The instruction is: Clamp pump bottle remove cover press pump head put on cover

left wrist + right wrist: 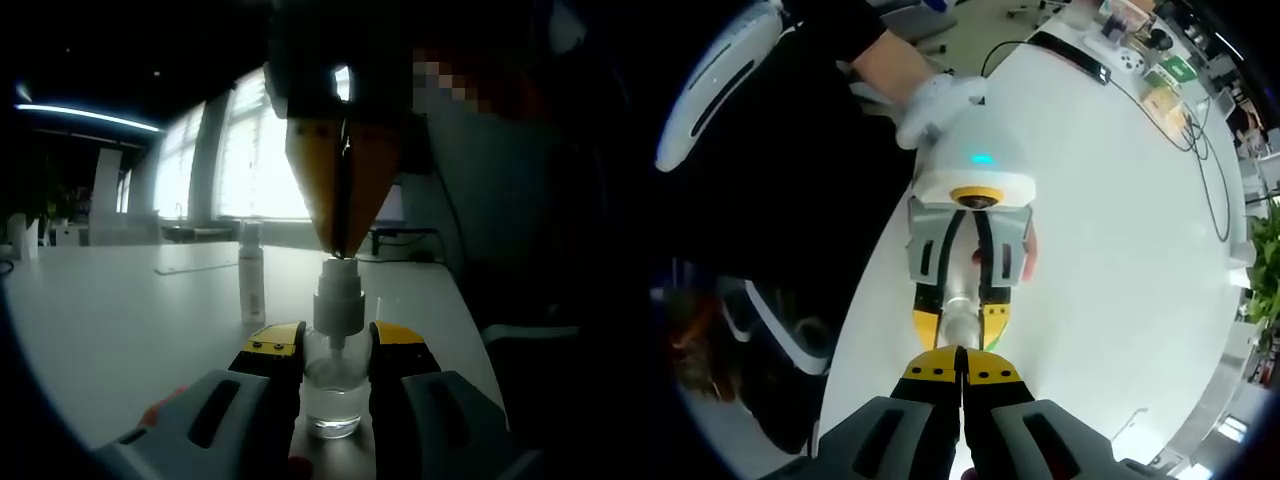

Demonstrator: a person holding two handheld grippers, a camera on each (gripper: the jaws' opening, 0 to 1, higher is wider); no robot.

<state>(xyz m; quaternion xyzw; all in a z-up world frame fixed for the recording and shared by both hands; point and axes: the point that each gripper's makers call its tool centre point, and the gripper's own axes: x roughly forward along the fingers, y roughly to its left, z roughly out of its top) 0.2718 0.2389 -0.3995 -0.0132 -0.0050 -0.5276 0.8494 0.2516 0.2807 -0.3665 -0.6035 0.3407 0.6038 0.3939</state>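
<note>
**Two grippers working on one small pump bottle**

One big white table (110,330) is sitting under everything, with a cable (1200,150) lying across its far part. A person in dark clothes is standing beside it, and a gloved hand (930,100) is holding the left gripper (335,345).

The left gripper is squeezing the pump bottle (333,395) around its clear body, one yellow-tipped jaw on each side. The bottle is standing upright on the table, near the edge by the person.

The right gripper (340,240) is coming down from above with its jaws pressed together, nothing between them. Its tips are touching or almost touching the pump head (338,295); it is too close to tell which.

A cover, small and white (251,285), is standing on the table behind the bottle.

The bottle is looking light and smooth, so it may be slipping or tipping if pushed off-centre. The middle of the clear body is looking like the best place to grip. The pump head is probably springy, so a straight push down is seeming safest
</note>
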